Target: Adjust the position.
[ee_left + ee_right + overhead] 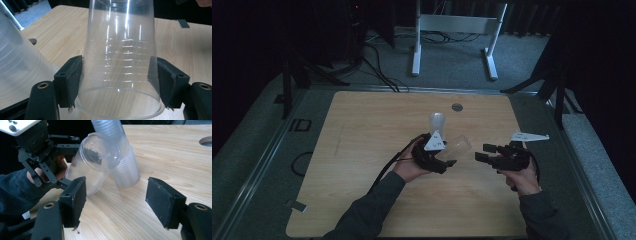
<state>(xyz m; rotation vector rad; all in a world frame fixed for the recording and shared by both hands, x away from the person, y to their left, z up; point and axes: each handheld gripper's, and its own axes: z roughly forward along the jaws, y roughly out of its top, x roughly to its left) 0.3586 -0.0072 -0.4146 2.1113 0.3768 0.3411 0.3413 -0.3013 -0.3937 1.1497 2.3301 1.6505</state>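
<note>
A clear plastic cup (455, 148) lies on its side above the wooden table (362, 150), its closed base turned toward my right gripper. My left gripper (447, 156) is shut on it. In the left gripper view the pads (72, 80) press both sides of the cup (120, 62) near its rim. A stack of clear cups (436, 121) stands upside down just behind it, also seen as the stack (122, 162) in the right gripper view. My right gripper (481, 152) sits a little right of the cup, open, with nothing between its jaws (116, 200).
A round cable hole (457, 107) sits near the table's far edge. Beyond the table, a white desk frame (457, 30) and cables lie on the grey floor. Dark stands flank both far corners. Bare wood spreads left of and in front of the hands.
</note>
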